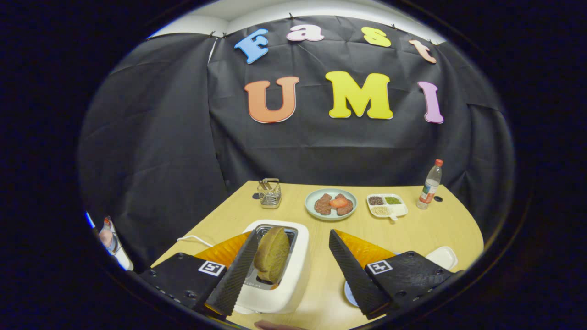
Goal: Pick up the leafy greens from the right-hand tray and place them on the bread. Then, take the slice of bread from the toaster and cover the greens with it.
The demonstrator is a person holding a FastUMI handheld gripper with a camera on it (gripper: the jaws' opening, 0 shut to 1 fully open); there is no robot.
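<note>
The tongs (291, 238) are spread wide and grip nothing. The left finger (238, 270) overlaps the toaster (284, 279) on the counter (449, 224); contact cannot be confirmed. The bread (272, 255) stands on edge in the toaster slot, long axis upright, between the fingers, beside the left one. A plate (331, 203) sits far beyond.

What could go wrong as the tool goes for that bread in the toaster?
The tool is open, and the bread slice stands upright in the white toaster beside one finger rather than centred between them. Closing now might pinch the toaster wall or knock the slice askew. The toaster's white cord trails on the table, so a snagged lift could perhaps drag the toaster.
</note>
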